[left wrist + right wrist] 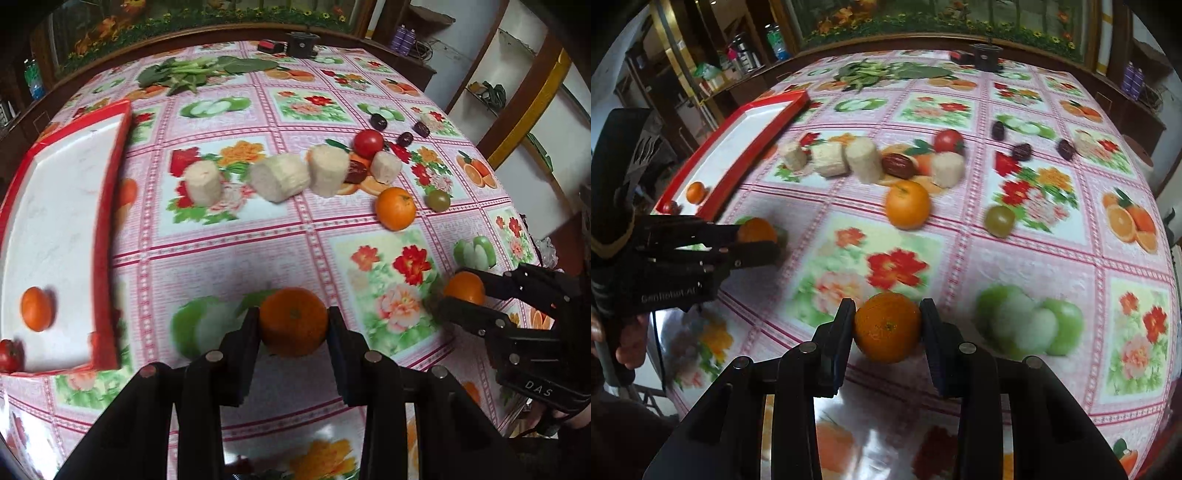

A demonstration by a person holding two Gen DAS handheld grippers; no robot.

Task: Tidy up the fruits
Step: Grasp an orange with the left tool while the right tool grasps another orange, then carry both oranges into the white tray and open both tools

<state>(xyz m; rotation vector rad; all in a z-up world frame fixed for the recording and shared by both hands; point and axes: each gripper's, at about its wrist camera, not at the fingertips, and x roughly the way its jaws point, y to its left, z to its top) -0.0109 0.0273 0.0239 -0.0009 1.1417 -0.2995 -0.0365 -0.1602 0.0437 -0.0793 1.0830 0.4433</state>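
We've got a mandarin (pixel 293 321) clamped in the left gripper (pixel 293 325) and another mandarin (pixel 887 326) in the right gripper (pixel 887 328) — both above the table (pixel 332 229), w/ the red tray (pixel 110 229) off left.

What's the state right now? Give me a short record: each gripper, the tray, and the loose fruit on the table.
left gripper: shut on an orange, above the tablecloth
right gripper: shut on a second orange
tray: red rim, white floor, holds one small orange and a tomato at its near corner
loose on table: large orange, red tomato, green tomato, dark dates
also on table: four pale cut chunks, leafy greens
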